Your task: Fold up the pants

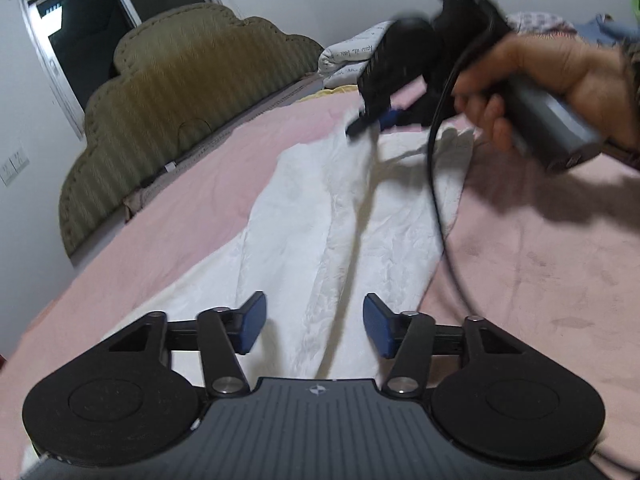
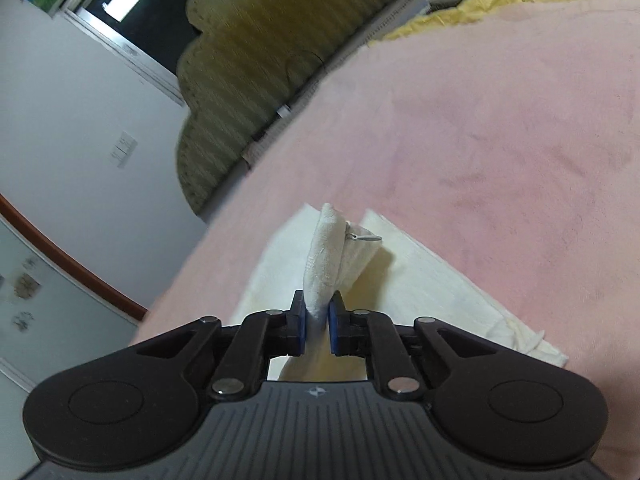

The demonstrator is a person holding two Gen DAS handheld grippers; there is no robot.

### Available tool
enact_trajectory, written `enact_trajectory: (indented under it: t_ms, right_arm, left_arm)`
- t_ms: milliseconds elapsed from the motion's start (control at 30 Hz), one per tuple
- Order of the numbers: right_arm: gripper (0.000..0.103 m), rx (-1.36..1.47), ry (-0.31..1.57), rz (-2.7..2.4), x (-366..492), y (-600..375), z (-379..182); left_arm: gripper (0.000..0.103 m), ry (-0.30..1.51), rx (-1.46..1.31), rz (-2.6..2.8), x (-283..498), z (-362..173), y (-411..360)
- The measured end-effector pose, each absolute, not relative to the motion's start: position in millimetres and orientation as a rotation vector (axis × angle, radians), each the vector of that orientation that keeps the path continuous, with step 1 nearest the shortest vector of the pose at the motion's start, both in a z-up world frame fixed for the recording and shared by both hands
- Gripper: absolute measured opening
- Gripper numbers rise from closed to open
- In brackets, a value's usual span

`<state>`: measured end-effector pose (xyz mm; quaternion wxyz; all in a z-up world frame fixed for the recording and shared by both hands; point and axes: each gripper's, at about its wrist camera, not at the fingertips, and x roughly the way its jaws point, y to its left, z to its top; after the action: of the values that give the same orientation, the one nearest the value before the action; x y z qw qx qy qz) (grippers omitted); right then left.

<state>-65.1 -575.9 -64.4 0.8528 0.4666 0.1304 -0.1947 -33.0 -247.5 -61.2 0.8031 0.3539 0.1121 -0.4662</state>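
White pants [image 1: 340, 208] lie stretched out on a pink bed cover [image 1: 540, 272]. My left gripper [image 1: 314, 326] is open and empty, low over the near end of the pants. My right gripper [image 1: 372, 120], held by a hand, shows at the far end of the pants in the left wrist view. In the right wrist view my right gripper [image 2: 318, 326] is shut on a bunched fold of the pants [image 2: 328, 264], lifting it off the cover. A small metal zipper pull [image 2: 366, 237] sticks out of that fold.
An olive padded headboard [image 1: 168, 92] runs along the left. Pillows [image 1: 352, 60] and a yellow blanket [image 2: 500, 0] lie at the far end of the bed. A black cable [image 1: 436, 184] hangs from the right gripper over the pants. A window [image 1: 80, 32] is behind.
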Motion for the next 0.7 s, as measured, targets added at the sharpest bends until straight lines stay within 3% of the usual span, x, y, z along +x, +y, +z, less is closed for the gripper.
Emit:
enact_trajectory:
  t_ms: [67,133,167,333,533,700]
  right_arm:
    - [0.009,0.969,0.234,-0.387,-73,-574,-52]
    - [0.009,0.946,0.223,-0.369,-76,-572,-42]
    - [0.009,0.934,0.228,-0.366,-76,-572,-39]
    - [0.008,0.944,0.279,-0.354,-52,-585,-33]
    - [0.008,0.754,0.075,-0.296,-73,-562,28]
    - [0.008,0.892,0.275,-0.485,-108,-567,-37]
  left_arm:
    - [0.034,0.246,0.768,-0.992,-31,-64,-252]
    - [0.009,0.274,0.755,-1.001,-28,-67,-252]
    - [0.005,0.290,0.741,-1.006,-27,-67,-252]
    - [0.004,0.263,0.639,-0.956,-16,-41,-244]
    - [0.006,0.227,0.370,-0.910,3,13,-222]
    - [0.006,0.362,0.586,-1.064,-25,-38,-244]
